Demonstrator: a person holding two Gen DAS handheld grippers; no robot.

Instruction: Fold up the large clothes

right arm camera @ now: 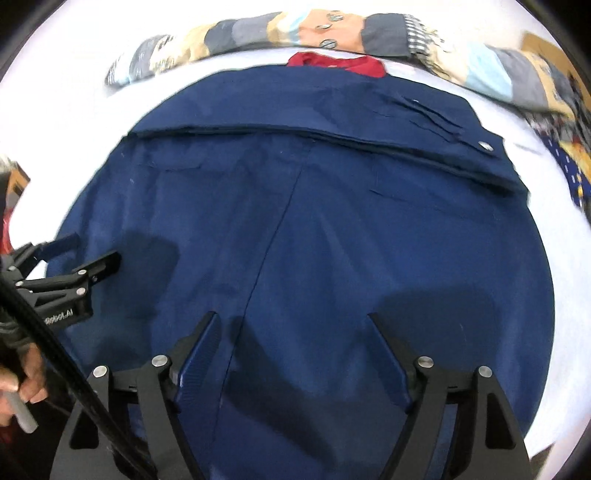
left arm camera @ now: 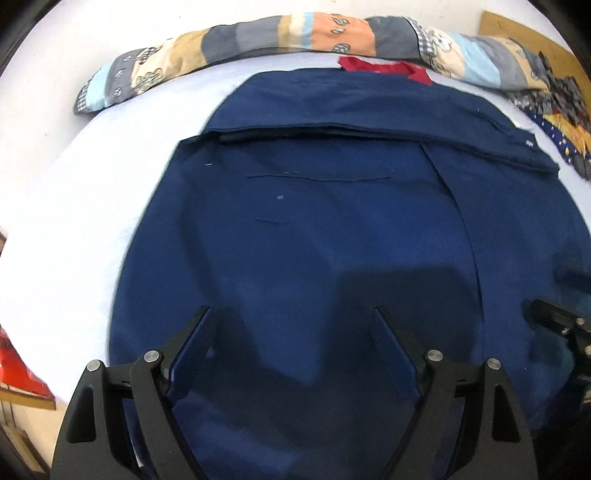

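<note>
Navy garment (left arm camera: pixel 314 240) lies flat on white bed (left arm camera: pixel 74 221), far edge already folded over into a band; red collar (left arm camera: pixel 384 68) peeks out beyond it. Looks approx mid-task, more folds left. L gripper (left arm camera: pixel 291 325) and R gripper (right arm camera: pixel 291 325) both spread wide, holding nothing, above near part. Text on L gripper body: "Robot.AI", partly hidden. Patterned quilt (left arm camera: pixel 258 37) at back.

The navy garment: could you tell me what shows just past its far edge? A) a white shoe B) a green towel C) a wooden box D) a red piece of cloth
D: a red cloth peeks out beyond the far edge of the navy garment, in front of the patchwork quilt.
</note>
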